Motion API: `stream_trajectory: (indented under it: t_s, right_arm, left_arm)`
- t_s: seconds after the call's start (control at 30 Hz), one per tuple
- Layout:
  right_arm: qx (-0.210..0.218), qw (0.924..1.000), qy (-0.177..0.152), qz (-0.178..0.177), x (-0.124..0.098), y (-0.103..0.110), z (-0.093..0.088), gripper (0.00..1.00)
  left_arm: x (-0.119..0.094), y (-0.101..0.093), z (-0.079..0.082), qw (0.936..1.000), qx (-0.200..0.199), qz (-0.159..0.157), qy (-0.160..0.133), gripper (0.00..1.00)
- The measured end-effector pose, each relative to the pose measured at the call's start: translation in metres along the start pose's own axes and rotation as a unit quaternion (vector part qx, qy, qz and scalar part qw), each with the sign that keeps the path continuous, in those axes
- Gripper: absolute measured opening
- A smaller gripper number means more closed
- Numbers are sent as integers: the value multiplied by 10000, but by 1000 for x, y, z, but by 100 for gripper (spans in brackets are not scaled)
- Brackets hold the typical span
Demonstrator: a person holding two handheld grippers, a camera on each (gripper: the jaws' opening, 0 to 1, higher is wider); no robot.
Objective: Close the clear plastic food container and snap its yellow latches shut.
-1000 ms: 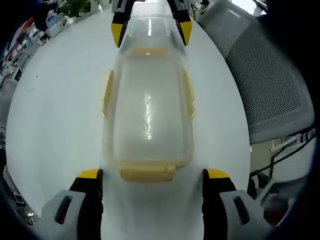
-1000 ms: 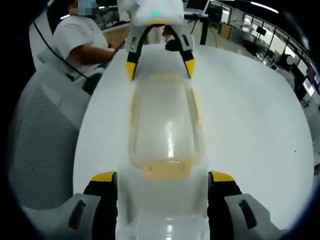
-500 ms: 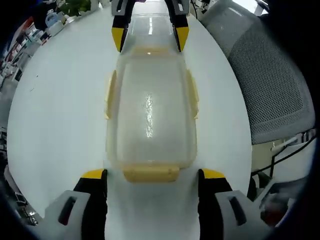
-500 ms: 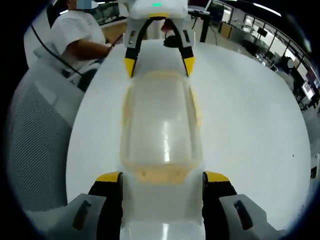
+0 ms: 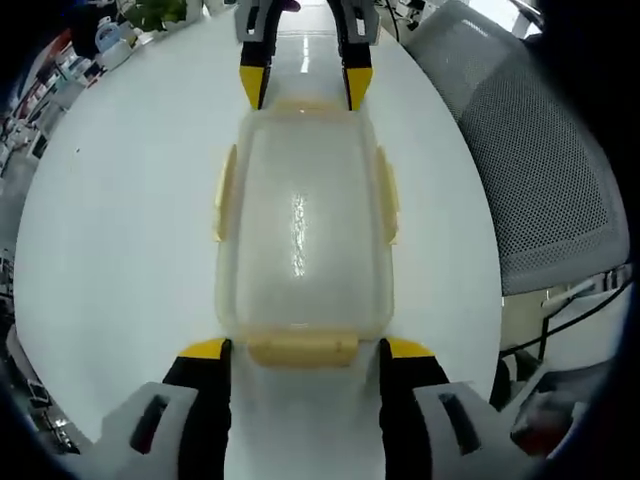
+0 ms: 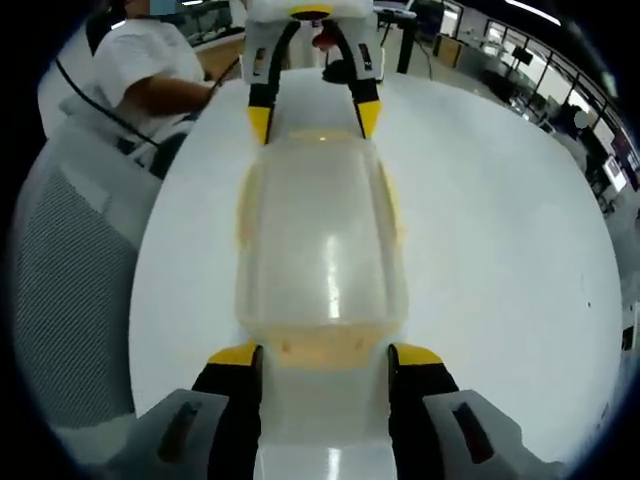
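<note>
Two cameras face each other along the container [image 5: 303,230], one at each short end. Left gripper view looks steeply down, close over the near latch [image 5: 302,349], with the right claw [image 5: 305,85] opposite. Right gripper view mirrors it from the far end. Both share container, white desk [image 5: 110,230], mesh chair [image 5: 545,170].

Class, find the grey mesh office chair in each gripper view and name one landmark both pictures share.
Left gripper view: the mesh chair is at the right edge, beside the white table.
Right gripper view: the mesh chair is at the left edge.
Shared landmark: the clear food container, central in both.
</note>
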State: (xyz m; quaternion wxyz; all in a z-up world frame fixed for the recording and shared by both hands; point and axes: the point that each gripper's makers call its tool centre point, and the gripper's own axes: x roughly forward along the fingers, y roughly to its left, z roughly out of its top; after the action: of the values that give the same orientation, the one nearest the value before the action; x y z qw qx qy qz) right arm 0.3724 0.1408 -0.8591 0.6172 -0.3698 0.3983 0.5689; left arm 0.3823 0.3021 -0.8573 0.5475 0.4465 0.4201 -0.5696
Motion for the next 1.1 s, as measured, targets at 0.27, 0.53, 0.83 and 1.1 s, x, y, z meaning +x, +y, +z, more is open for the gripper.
stream_trajectory:
  t_s: [0.27,0.53,0.83,1.1]
  right_arm:
    - [-78,9999,85,40,0,1,0,40]
    - [-136,9996,219,76,0,0,-1,39]
    - [-193,9992,329,117,1,0,-1,39]
    - [-189,9992,323,113,0,0,-2,38]
  left_arm:
    - [0,-1,1,10000,-47,18,66,40]
    - [0,0,1,10000,-52,-2,43,39]
    - [1,0,0,9997,-17,-27,226,40]
    - [1,0,0,9998,-41,-60,207,40]
